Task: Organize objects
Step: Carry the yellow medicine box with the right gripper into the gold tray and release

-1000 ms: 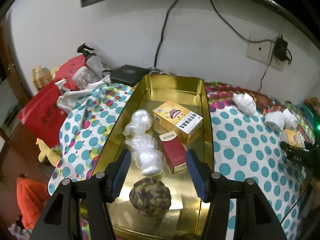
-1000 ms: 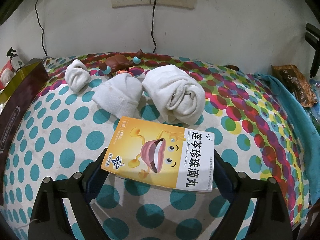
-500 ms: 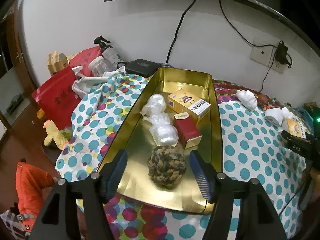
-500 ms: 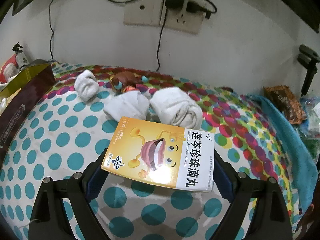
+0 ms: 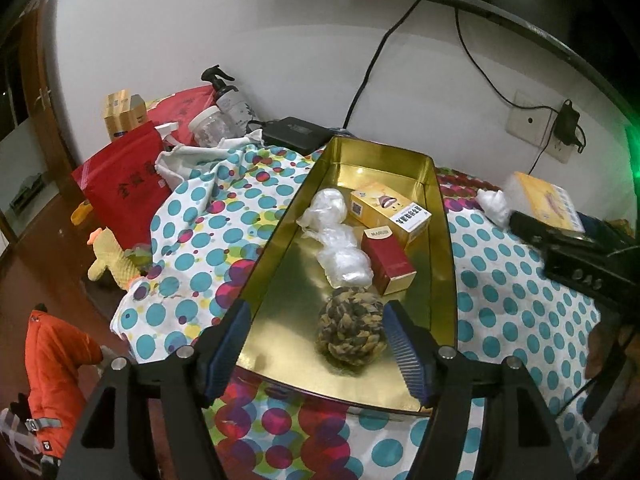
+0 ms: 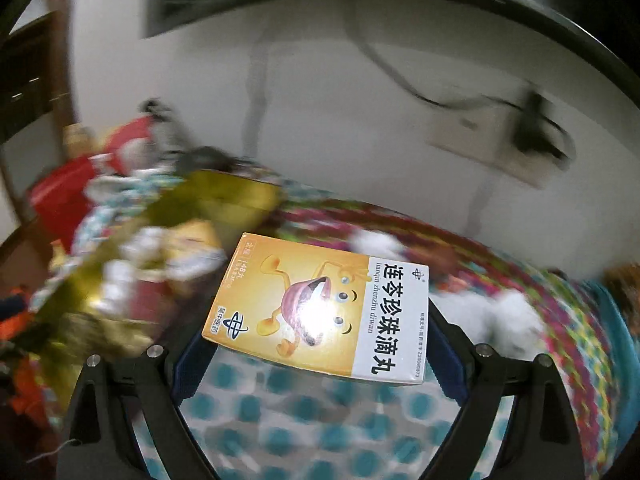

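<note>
Left gripper: lower centre of the left wrist view, fingers spread wide and holding nothing, poised over the near end of the tray.

Gold tin tray: centre of frame, long and rectangular, lying on the polka-dot cloth that covers the bench.

Tray contents, near to far: braided rope ball between the finger tips but touching neither; red carton; crumpled clear plastic bags to its left; yellow medicine box at the far end.

Right gripper: lower centre of the right wrist view, fingers closed on the two ends of a second yellow medicine box, held flat and clear of the cloth, cartoon face and Chinese lettering uppermost. Background strongly blurred; the tray appears as a gold smear at left.

Upper left of the left wrist view: red bag, spray bottle, clear jar.
</note>
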The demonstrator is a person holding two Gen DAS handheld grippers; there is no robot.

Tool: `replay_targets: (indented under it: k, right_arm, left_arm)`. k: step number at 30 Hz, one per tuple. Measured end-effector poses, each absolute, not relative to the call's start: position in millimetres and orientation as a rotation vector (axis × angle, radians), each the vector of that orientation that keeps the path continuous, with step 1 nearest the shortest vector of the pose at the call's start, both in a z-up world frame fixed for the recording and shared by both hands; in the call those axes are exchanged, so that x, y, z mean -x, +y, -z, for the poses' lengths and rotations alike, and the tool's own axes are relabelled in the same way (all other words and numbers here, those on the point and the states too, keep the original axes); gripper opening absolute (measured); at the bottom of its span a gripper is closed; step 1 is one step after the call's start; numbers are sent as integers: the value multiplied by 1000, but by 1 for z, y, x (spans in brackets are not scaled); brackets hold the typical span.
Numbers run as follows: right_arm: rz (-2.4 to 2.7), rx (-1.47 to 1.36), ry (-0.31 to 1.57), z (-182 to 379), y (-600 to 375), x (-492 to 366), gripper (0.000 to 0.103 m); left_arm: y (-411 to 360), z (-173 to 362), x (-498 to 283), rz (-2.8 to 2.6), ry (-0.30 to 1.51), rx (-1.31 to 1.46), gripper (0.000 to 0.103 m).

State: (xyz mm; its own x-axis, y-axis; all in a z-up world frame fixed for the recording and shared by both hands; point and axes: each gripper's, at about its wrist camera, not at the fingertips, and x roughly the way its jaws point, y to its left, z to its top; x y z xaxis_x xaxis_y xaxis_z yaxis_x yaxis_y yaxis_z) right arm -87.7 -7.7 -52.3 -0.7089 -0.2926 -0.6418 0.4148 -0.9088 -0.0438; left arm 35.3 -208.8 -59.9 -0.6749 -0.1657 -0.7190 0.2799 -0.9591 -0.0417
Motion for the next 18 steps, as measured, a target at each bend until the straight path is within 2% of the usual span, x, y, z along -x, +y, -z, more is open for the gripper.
replay_targets:
  k: [10,18]
  right_arm:
    - [2352,-878,377,57,-118,74,91]
    - [2323,-977,363,77,-137,92,91]
  left_arm:
    - [-241,44,-55,2629,273,-1050,71]
    - [-255,51,-55,2603,333,-1071,71]
